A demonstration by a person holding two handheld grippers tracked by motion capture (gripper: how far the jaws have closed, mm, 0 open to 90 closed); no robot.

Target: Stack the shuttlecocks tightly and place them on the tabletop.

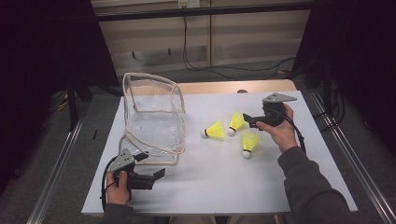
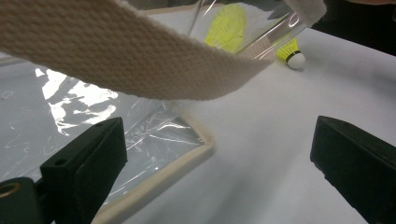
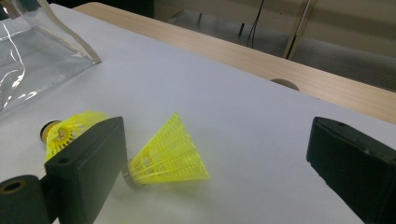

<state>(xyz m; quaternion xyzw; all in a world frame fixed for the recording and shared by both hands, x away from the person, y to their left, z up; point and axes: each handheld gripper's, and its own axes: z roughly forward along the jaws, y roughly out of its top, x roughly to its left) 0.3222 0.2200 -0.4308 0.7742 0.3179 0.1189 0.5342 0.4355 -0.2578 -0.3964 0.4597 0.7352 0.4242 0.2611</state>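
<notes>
A clear plastic bag (image 1: 152, 116) with cream trim stands open at the table's left. Three yellow shuttlecocks lie to its right: one (image 1: 214, 130) nearest the bag, one (image 1: 236, 122) by my right gripper (image 1: 248, 120), one (image 1: 250, 142) closer to me. In the right gripper view my open right gripper (image 3: 217, 140) has a shuttlecock (image 3: 168, 154) lying between its jaws, close to the left one, untouched. My left gripper (image 1: 150, 164) is open at the bag's near corner. In its own view my left gripper (image 2: 217, 140) sits under the bag's cream strap (image 2: 140, 60), with the bag's trimmed base edge (image 2: 163, 163) between the jaws.
The white board (image 1: 210, 186) covers a wooden table (image 1: 224, 86) whose far edge shows, with a round hole (image 3: 285, 84) in it. Metal rails run along both sides on the floor. Cables (image 1: 210, 67) trail behind the table. Dark curtains hang left and right.
</notes>
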